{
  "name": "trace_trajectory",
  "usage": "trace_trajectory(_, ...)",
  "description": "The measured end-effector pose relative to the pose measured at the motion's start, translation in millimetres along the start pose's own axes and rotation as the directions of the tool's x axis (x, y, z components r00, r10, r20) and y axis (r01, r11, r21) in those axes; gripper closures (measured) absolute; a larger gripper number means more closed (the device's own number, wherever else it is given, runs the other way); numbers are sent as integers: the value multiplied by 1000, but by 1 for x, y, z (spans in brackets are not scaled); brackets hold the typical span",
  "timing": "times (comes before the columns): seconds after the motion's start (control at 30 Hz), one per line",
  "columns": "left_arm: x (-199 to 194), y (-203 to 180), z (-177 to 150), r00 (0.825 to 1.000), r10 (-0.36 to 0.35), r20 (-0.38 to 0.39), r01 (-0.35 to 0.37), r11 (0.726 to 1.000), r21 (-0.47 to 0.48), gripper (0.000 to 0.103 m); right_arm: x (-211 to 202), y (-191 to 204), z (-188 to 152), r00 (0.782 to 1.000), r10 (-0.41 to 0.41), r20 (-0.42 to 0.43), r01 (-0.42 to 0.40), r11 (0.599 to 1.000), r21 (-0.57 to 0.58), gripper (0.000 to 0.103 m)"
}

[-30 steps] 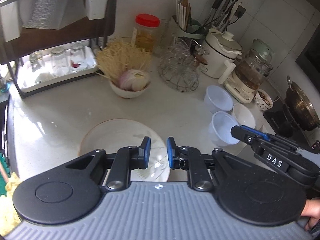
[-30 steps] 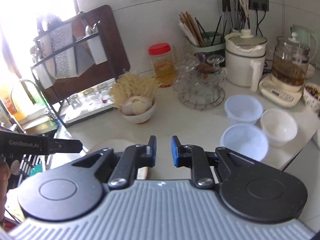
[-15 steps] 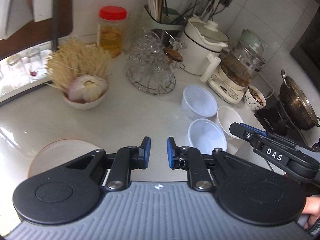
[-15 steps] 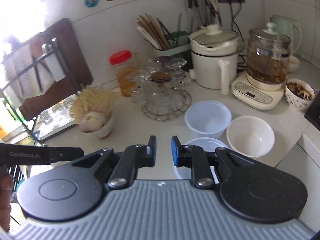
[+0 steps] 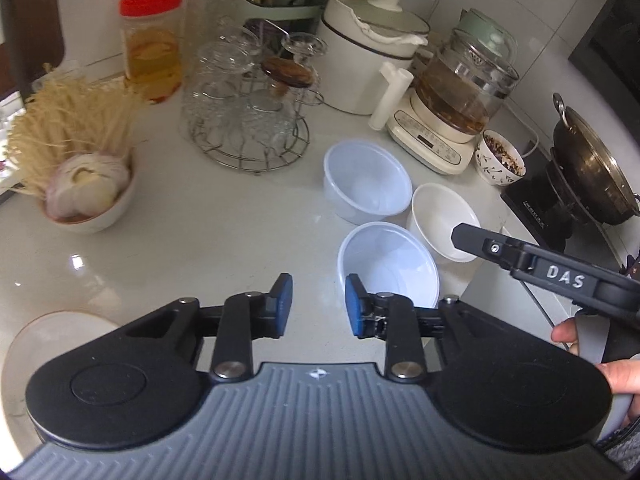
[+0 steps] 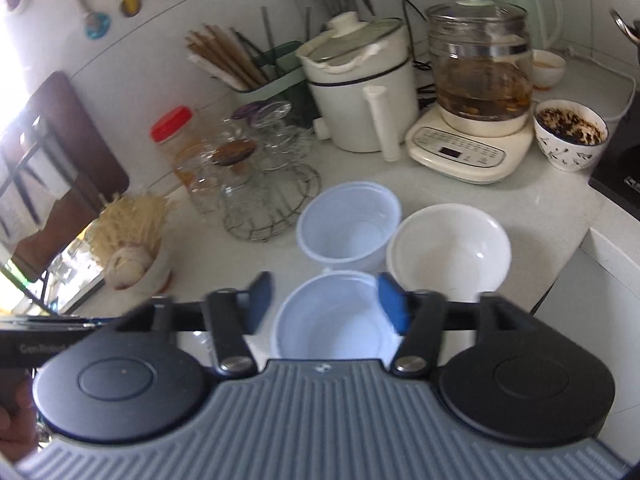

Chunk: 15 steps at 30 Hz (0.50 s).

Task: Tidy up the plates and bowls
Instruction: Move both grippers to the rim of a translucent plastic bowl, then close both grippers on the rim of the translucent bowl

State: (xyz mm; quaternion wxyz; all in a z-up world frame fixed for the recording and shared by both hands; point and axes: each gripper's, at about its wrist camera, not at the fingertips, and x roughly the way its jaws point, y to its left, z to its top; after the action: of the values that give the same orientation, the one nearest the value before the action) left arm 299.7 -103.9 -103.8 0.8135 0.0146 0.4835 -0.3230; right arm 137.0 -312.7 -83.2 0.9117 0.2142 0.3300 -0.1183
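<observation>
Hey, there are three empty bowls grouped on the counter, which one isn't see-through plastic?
The opaque white bowl, rightmost of the three, nearest the counter edge. The other two are translucent bluish plastic tubs.

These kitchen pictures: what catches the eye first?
Three empty bowls clustered on the white counter: two translucent plastic bowls and a white bowl to their right. The right hand-held gripper, blue pads just opened wide, frames the nearest one. Behind stand a glass kettle and a red-lidded jar.

the left gripper (image 5: 319, 305), fingers just parting over bare counter (image 5: 208, 236), nears the clear bowl (image 5: 387, 265).
</observation>
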Motion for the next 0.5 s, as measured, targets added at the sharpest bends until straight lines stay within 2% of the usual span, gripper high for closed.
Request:
trace_trajectory(0.03,5,-3,2,1000,1,-6,-1,1000,2,64,3,-6,1,1000,-1,-5,1,1000,9,31)
trace_trajectory(0.23,36,-9,11,999,11,-36,-12,1000,-19,50,25,-44,6,997,9,-82,0,994,106,30)
trace_trajectory(0.5,73,-5,16,997,13,-81,-20,996,-87,47,65,-82,5,986,32,-165,6,975,222,31)
